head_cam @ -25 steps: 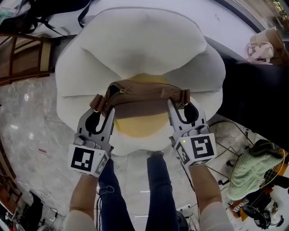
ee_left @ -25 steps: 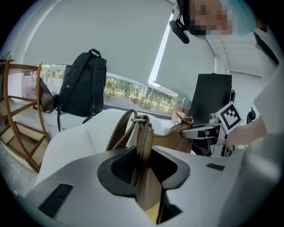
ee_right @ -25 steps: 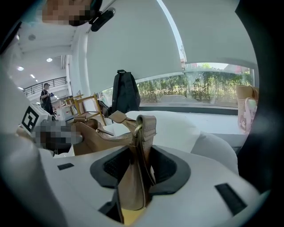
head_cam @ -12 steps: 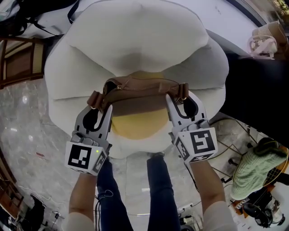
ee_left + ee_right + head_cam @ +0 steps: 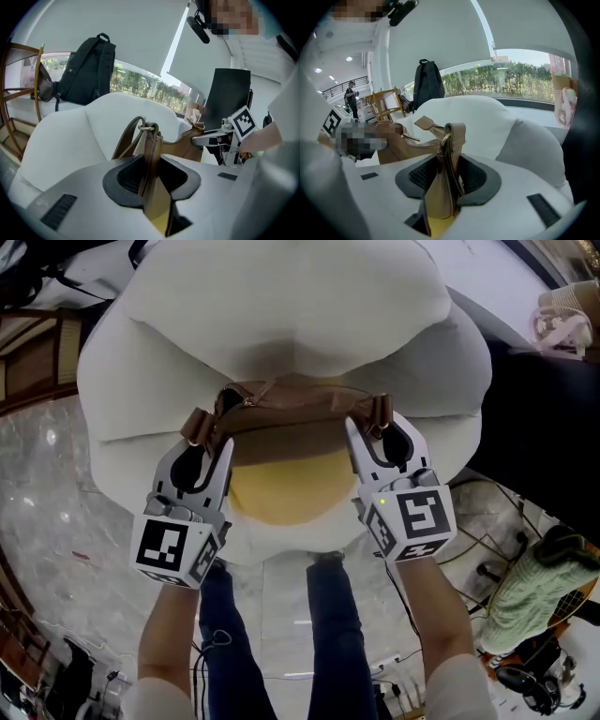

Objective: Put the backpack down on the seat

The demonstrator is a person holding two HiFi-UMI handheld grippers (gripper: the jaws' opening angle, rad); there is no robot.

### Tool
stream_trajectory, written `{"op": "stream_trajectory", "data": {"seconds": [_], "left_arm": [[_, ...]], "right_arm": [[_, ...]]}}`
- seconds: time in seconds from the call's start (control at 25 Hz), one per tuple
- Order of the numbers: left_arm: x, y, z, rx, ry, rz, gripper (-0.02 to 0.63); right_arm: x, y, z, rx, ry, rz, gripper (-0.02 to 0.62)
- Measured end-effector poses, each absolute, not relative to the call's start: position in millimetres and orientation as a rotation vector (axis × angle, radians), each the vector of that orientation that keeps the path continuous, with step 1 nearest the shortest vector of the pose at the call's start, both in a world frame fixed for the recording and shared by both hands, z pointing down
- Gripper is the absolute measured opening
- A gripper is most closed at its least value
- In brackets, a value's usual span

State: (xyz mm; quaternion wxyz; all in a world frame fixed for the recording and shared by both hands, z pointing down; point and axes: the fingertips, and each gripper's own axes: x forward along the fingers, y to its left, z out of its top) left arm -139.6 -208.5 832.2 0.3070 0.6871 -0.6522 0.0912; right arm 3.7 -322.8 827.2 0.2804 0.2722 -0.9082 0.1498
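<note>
A brown leather backpack hangs level between my two grippers, just above the yellow seat cushion of a big white armchair. My left gripper is shut on the bag's left strap tab, which stands upright between its dark pads. At the bag's other end my right gripper is shut on the right strap tab. The zip along the top is closed. The bag's underside is hidden, so I cannot tell whether it touches the cushion.
A black backpack rests behind the armchair beside a wooden frame. A green knitted thing and cables lie on the marble floor at the right. A paper bag stands at the far right. The person's legs are below the seat's front edge.
Both grippers have carried the bag a little farther in over the chair, toward its backrest. Both grips are unchanged.
</note>
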Motion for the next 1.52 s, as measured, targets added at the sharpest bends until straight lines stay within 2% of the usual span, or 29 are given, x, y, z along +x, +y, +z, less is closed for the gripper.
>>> {"op": "stream_trajectory", "data": {"seconds": [1.52], "left_arm": [[-165,-259,907,1.690,-1.663,0.301,0.109]], "right_arm": [[-12,-369,909,0.753,-2.319,0.493,0.166]]}}
